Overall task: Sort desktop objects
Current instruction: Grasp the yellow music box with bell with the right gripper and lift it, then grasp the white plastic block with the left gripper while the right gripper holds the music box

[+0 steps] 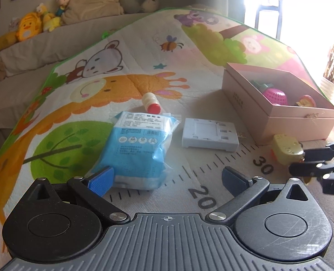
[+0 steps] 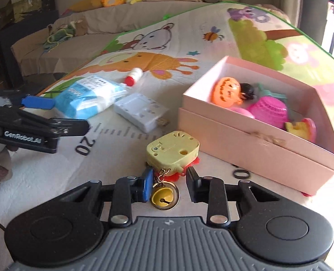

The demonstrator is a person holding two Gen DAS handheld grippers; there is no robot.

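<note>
Pink cardboard formed the open box point(image 2: 252, 140) that stood on a cartoon-printed play mat point(image 2: 212, 52), its lid off and toys piled inside: an orange pumpkin toy point(image 2: 227, 91), a magenta ridged ball point(image 2: 269, 109), a small dark figure point(image 2: 248, 90) and a yellow-and-pink piece point(image 2: 301, 127) near the front corner. The right gripper point(image 2: 169, 177) stood spread, its blue-padded fingers point(image 2: 147, 181) flanking the near end of a pale yellow keychain toy point(image 2: 173, 150) that lay on the mat just in front of the box, a gold bell point(image 2: 163, 197) on a chain trailing between the jaws; whether the pads touched the toy could not be told. The left gripper point(image 1: 167, 177) hung wide open over the printed ruler, its left pad at the near corner of a blue wipes packet point(image 1: 139, 149). Beside the packet lay a white plastic adapter point(image 1: 209, 134), and behind it a small white bottle with a red cap point(image 1: 151, 102) lay on its side.

Only the right wrist view looked down into the box and showed the pumpkin and the bell; the left wrist view saw the box side-on, with the ball partly hidden behind its wall, and bright window glare to the right.
</note>
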